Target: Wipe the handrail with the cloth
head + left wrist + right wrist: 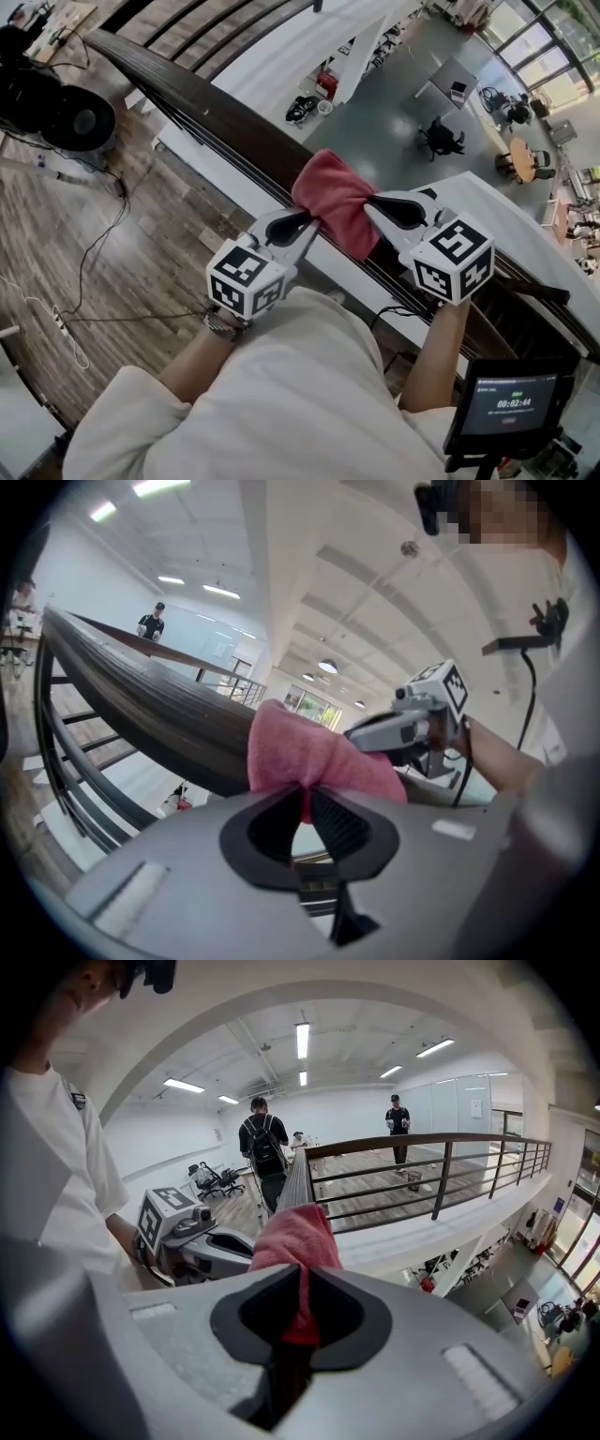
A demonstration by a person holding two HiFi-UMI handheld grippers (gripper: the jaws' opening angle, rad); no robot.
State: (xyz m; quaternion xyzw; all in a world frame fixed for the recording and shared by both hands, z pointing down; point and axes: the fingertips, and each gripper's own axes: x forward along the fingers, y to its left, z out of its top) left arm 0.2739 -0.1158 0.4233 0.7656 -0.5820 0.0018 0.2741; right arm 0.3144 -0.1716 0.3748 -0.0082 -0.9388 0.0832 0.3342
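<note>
Two sets of jaws clenched on one red cloth (333, 192) atop the handrail (187, 103).
Nearest, white shirt (281, 394) and bare forearms, with a small screen (511, 405) at lower right. Next, left gripper (312, 223) nipping the cloth's near-left edge, a thin fold caught between its almost-closed tips. Right gripper (372, 203) clamped on the opposite edge likewise, fabric hanging down between its pads. Cloth bunched and draped across the dark wooden handrail, spanning from one gripper to the other and touching the rail's top. Under the rail, thin black bars (70, 761). To its left, plank floor (56, 225) with trailing cables (122, 192). Farther off, past the rail, a lower level with an office chair (441, 139) and a round table (521, 159). Far along the walkway, a person with a backpack (265, 1152).
</note>
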